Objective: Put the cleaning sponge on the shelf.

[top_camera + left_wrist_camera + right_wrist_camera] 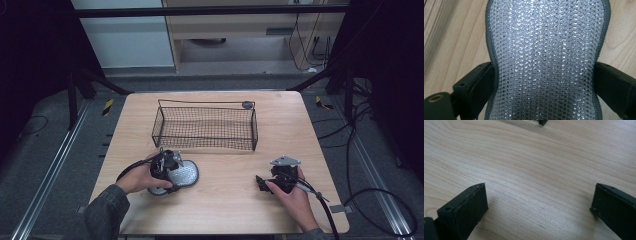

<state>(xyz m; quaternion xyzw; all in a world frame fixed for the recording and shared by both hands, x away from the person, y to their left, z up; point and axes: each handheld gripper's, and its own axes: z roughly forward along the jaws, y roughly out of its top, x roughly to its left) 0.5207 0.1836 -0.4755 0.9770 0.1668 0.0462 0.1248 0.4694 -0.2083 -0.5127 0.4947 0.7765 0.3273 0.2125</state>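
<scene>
One insole lies on the bench, near-left, pinched at its waist by the left gripper jaws. Right gripper: jaws spread, holding nothing. One wire basket stands beyond, empty.

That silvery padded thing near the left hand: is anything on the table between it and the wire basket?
Nothing visible is. The silvery pad lies on the table with the left gripper straddling its narrow waist, and bare wood runs from it to the wire basket. The basket's near wall would have to be cleared.
</scene>
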